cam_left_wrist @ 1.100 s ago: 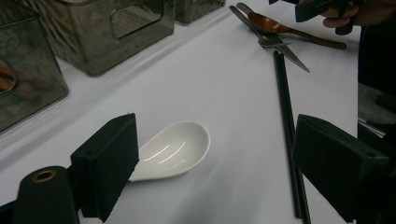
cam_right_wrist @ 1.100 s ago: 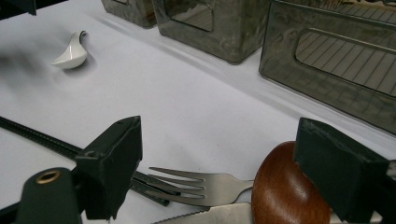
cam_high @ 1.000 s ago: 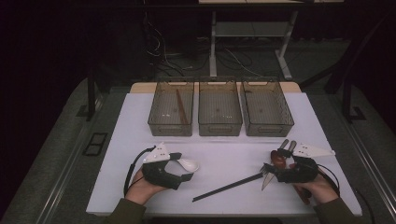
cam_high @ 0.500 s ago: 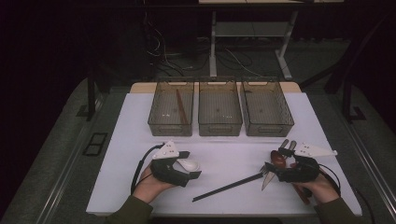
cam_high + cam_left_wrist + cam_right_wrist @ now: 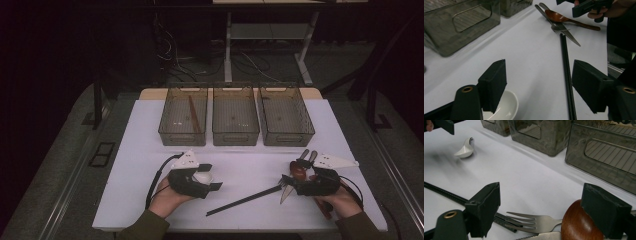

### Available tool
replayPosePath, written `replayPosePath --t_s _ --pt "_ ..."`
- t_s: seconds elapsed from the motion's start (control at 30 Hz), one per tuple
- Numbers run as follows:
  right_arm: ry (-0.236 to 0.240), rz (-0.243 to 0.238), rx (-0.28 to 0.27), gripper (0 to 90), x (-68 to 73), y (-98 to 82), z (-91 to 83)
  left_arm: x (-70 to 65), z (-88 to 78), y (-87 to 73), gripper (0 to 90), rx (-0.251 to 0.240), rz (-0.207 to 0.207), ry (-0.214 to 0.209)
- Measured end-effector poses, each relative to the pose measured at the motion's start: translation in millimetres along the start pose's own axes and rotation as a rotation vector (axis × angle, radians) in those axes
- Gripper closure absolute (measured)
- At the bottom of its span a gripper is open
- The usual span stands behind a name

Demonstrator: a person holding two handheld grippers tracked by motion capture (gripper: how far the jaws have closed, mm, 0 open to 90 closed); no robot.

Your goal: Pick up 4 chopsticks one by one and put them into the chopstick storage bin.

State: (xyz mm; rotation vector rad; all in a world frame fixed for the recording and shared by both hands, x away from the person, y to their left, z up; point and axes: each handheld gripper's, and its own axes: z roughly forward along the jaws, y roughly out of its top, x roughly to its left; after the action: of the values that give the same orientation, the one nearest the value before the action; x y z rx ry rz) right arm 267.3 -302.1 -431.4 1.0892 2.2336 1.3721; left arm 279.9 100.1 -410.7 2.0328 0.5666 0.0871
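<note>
Since a sec ago the left gripper (image 5: 207, 181) has slid rightwards over the white spoon (image 5: 202, 177), jaws closing a bit but still apart, nothing pinched; in the left gripper view the spoon (image 5: 503, 106) sits under the left jaw, not betw. them. Right gripper (image 5: 541, 211) hangs open over fork (image 5: 534, 222) and wood spoon (image 5: 577, 225), holding nothing. Risk, I'd say: closing now clips the bowl's rim, skids it off; the chopsticks (image 5: 567, 72) lie near, could get caught too.

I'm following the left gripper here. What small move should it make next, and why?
Probably shift the left gripper, whose jaws have just been closing with nothing between them, sideways over the small white ceramic spoon: the spoon lies under one jaw, not between them.
</note>
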Motion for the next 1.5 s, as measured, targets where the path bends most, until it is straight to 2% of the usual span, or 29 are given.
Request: replayPosePath --t_s 0.4,0.6,0.7,0.73,0.93,1.1,1.23,1.37,1.5 --pt "-0.003 0.001 -0.003 15.8 1.1 0.6 -0.8 -12.2 25.9 4.1 45.7 0.036 0.029 -0.047" --pt "-0.006 -0.002 -0.003 15.8 1.5 1.1 -0.5 -20.5 35.9 -0.9 59.0 0.058 0.036 -0.066" --pt "-0.008 0.0 -0.007 15.8 1.5 1.1 -0.9 -24.0 41.3 -1.7 63.5 0.075 0.05 -0.08" --pt "-0.008 0.0 -0.005 15.8 1.5 1.0 -0.9 -24.4 43.5 -1.7 65.3 0.083 0.066 -0.085" --pt "-0.013 -0.009 -0.001 15.8 1.1 0.7 0.2 -29.8 56.0 -2.5 72.3 0.115 0.056 -0.094" --pt "-0.014 -0.011 0.001 15.8 1.1 0.8 0.3 -30.2 65.8 -2.7 76.5 0.133 0.054 -0.124" --pt "-0.015 -0.009 0.006 15.8 1.3 0.5 0.5 -33.4 72.3 -3.1 79.2 0.148 0.054 -0.133" --pt "-0.017 -0.012 0.007 15.8 1.3 0.4 0.1 -36.7 78.9 -2.6 79.3 0.17 0.073 -0.136" --pt "-0.018 -0.01 0.006 15.8 1.3 0.4 -0.1 -37.0 81.7 -2.1 80.5 0.171 0.073 -0.137"
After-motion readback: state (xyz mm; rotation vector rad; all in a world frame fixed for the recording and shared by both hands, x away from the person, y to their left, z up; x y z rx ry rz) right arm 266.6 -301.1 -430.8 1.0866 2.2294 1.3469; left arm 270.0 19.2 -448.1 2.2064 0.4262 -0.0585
